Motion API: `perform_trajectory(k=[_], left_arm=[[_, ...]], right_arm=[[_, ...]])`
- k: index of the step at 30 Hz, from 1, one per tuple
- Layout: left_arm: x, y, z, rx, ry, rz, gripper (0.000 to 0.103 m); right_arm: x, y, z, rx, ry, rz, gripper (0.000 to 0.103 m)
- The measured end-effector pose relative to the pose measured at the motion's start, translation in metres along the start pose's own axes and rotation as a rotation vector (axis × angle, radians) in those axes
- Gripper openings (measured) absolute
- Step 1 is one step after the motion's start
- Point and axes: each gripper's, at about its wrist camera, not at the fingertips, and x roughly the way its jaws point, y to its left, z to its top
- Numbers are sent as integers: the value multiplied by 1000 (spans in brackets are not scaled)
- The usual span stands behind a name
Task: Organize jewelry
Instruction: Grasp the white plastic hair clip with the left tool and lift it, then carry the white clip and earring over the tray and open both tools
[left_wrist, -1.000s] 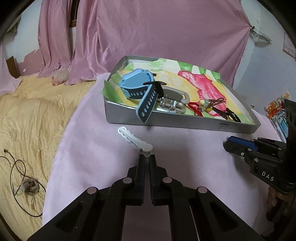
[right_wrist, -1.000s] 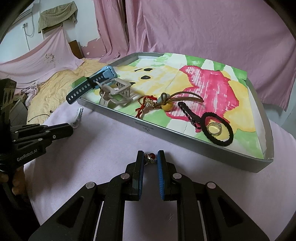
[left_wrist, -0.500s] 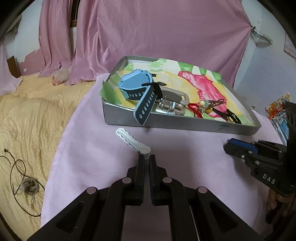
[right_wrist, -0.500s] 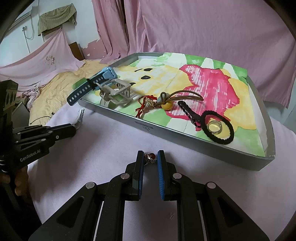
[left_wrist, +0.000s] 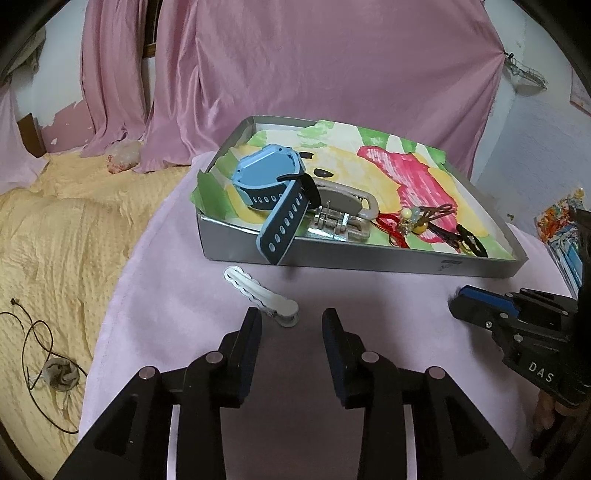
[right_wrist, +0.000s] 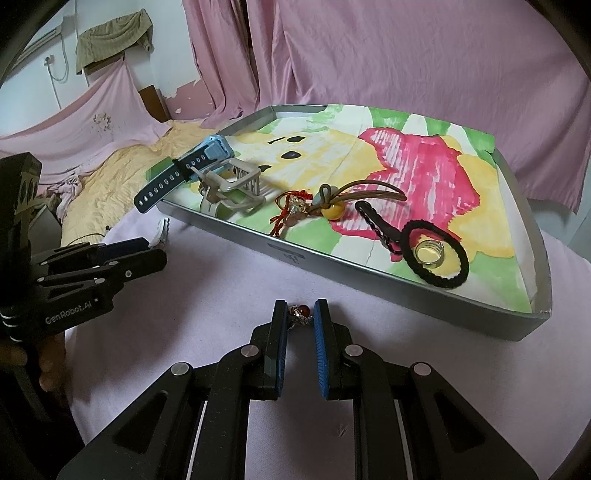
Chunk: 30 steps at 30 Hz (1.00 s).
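Big pink curtains (left_wrist: 332, 74) hang across the back of the room. The wall (right_wrist: 110, 22) behind them is white, with pink paint peeling low down. A yellow bumpy blanket (left_wrist: 55, 240) covers the bed on the left. A thin dark cord (left_wrist: 33, 332) lies on it. A soft pink cloth (left_wrist: 184, 295) covers the table. An olive cloth (right_wrist: 114, 44) hangs high on the wall.

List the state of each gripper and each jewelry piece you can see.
Left gripper: open, empty.
Right gripper: shut on red bead charm.
White hair clip: lying on the pink cloth, outside the tray.
Blue watch: in tray, strap hanging over the rim.
Ring: in tray, inside black hair tie.
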Motion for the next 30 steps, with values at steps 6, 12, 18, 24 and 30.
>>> perform_trajectory(k=[6,12,18,24,30], left_arm=[[3,2,4,-24,3,27,32],[3,3,3,-26,3,50,18],[-2,4,-3,-26,-5,40,16],[-11,-3,-13,7,-7,-11,16],[-17,-18,-23,36,-14,-98,16]], right_arm=[[0,0,1,-4,1,0,13],[0,1,1,-6,0,0,13],[-1,3,0,-21,2,1,13],[-6,0,-5,-10,-6,7,13],[-15,-2,-10,10,-31,11,13]])
